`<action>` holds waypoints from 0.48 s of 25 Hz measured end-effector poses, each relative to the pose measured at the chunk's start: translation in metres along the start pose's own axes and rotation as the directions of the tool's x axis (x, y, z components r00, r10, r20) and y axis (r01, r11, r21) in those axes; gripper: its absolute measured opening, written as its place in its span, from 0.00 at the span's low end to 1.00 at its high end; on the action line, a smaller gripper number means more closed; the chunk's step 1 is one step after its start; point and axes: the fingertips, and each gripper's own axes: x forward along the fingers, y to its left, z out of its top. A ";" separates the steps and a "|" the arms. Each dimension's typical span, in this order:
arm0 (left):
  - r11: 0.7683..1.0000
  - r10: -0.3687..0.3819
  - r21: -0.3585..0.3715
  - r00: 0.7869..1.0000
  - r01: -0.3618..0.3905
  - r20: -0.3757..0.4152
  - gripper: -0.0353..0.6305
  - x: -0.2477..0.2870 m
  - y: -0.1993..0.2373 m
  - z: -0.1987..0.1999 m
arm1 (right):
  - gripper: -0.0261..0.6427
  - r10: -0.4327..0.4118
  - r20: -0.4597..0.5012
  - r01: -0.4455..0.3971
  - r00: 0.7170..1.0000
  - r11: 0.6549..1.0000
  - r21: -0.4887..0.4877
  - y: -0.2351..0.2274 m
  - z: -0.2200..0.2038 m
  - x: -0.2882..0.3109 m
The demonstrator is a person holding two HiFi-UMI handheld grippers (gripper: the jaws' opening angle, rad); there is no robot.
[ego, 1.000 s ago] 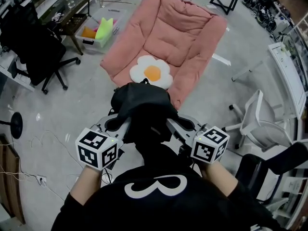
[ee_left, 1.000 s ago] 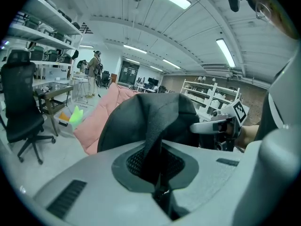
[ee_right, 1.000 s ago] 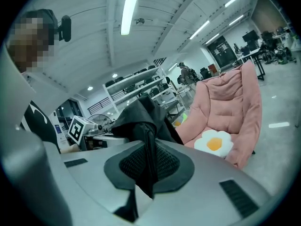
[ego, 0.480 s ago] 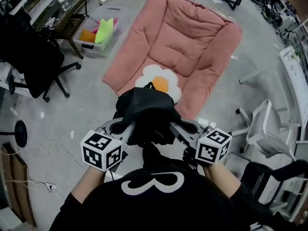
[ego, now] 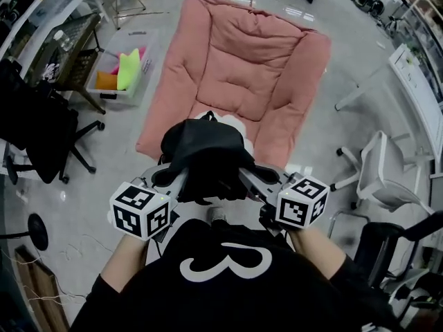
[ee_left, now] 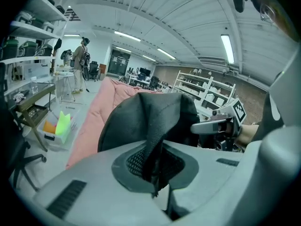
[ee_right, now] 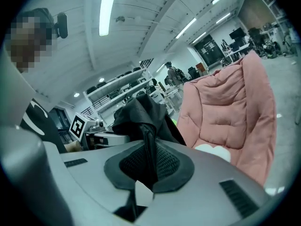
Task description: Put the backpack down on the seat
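A black backpack (ego: 205, 156) hangs in the air between both grippers, just in front of the pink cushioned seat (ego: 239, 61). My left gripper (ego: 178, 182) is shut on the bag's fabric at its left side; its jaws pinch a black strap (ee_left: 157, 145). My right gripper (ego: 243, 179) is shut on the bag's right side, where a fold of the backpack (ee_right: 146, 121) runs between the pads. A white flower-shaped cushion (ego: 239, 126) lies on the seat's front edge, mostly hidden behind the bag. The seat (ee_right: 230, 112) fills the right of the right gripper view.
A clear plastic bin (ego: 121, 71) with bright coloured items stands left of the seat, beside a shelf rack (ego: 66, 54). A black office chair (ego: 34, 133) is at the far left and a white chair (ego: 377, 175) at the right. Cables (ego: 69, 254) lie on the floor at the lower left.
The backpack and both grippers have come closer to the seat. The bag now covers most of the flower cushion. Both grips are unchanged.
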 end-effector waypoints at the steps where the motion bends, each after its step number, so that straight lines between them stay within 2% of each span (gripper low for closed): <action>1: 1.000 -0.007 0.011 1.000 0.007 0.000 0.07 0.006 0.003 0.007 | 0.08 -0.015 0.009 0.015 1.000 1.000 -0.004 -0.005 0.006 0.002; 7: 0.997 -0.050 0.053 0.999 0.051 -0.010 0.07 0.042 0.019 0.047 | 0.08 -0.104 0.064 0.105 0.993 0.994 -0.014 -0.037 0.043 0.011; 12: 0.992 -0.093 0.084 0.994 0.097 -0.049 0.07 0.073 0.031 0.083 | 0.08 -0.173 0.087 0.174 0.981 0.985 0.003 -0.064 0.077 0.019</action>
